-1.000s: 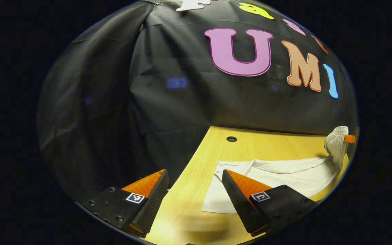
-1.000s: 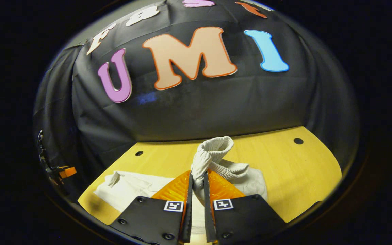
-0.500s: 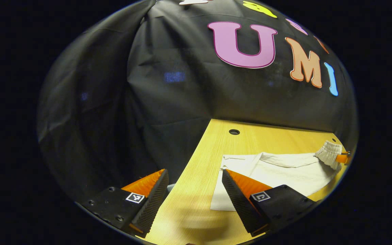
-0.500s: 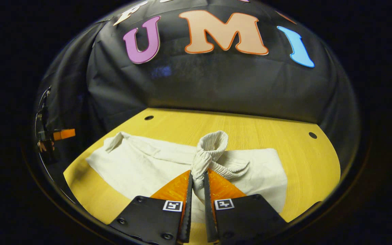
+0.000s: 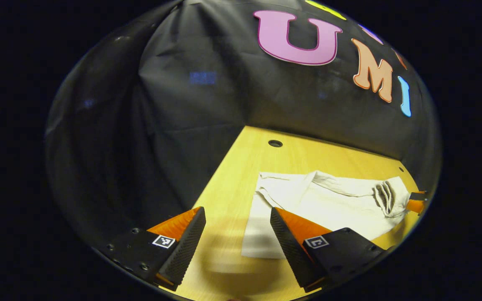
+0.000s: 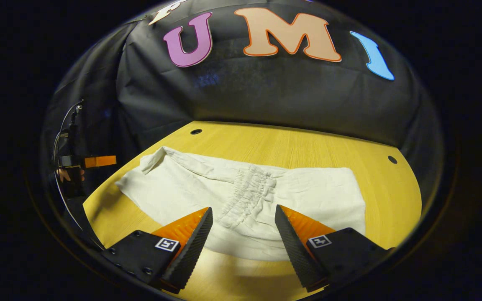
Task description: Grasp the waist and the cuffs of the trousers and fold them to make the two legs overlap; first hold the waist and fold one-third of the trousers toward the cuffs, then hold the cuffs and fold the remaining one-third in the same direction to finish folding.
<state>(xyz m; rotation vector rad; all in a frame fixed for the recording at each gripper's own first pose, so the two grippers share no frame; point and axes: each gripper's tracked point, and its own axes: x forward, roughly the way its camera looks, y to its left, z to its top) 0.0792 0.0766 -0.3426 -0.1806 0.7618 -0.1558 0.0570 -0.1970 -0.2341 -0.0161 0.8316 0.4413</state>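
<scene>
The white trousers (image 6: pixel 308 196) lie flat on the wooden table (image 6: pixel 291 142). Their gathered elastic waist (image 6: pixel 247 192) is folded over onto the legs and rests just beyond my right gripper (image 6: pixel 243 210), which is open and holds nothing. In the left gripper view the trousers (image 5: pixel 329 205) stretch to the right, with the waist (image 5: pixel 385 196) at their far end. My left gripper (image 5: pixel 236 213) is open over the table, beside the trousers' near end (image 5: pixel 257 238). The other gripper (image 5: pixel 416 201) shows at the right edge.
The table has small round holes (image 6: pixel 196 131) (image 6: pixel 392 159) (image 5: pixel 275 143) near its back edge. Black cloth walls close in behind and to the left. In the right gripper view the left gripper (image 6: pixel 98 161) and the hand (image 6: pixel 69 173) holding it are off the table's left edge.
My right gripper has come down, opened and let go of the waist, which now lies flat on the legs. My left gripper stayed open and tilted down slightly.
</scene>
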